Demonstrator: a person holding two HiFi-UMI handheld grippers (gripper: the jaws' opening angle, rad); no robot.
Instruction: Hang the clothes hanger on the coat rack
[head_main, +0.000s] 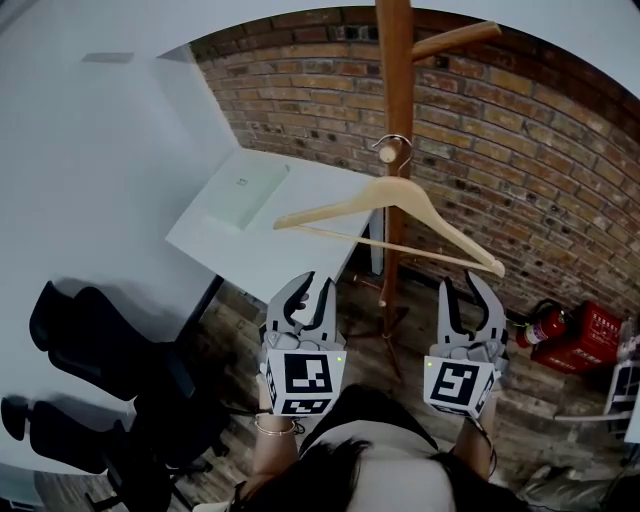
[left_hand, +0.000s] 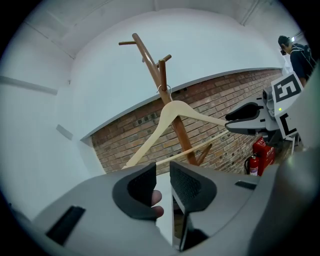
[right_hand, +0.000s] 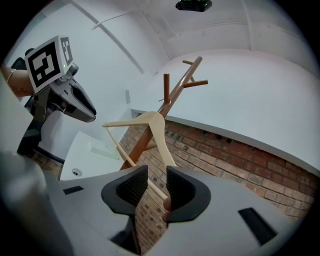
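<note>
A pale wooden clothes hanger (head_main: 400, 195) hangs by its metal hook on a peg of the wooden coat rack (head_main: 397, 80), tilted with its right end lower. The left gripper (head_main: 308, 290) is below the hanger's left half and apart from it, its jaws a narrow gap apart with nothing between them. The right gripper (head_main: 465, 290) stands open just under the hanger's right end. In the right gripper view the hanger (right_hand: 150, 120) runs down behind the gap of the right gripper (right_hand: 157, 187), and the pads do not press it. In the left gripper view the hanger (left_hand: 175, 112) is well beyond the left gripper (left_hand: 163, 182).
A white table (head_main: 270, 220) stands left of the rack against a brick wall (head_main: 520, 150). Black office chairs (head_main: 90, 330) sit at the lower left. A fire extinguisher (head_main: 540, 325) and a red box (head_main: 590, 335) lie on the floor at the right. Another person (left_hand: 297, 50) stands beyond.
</note>
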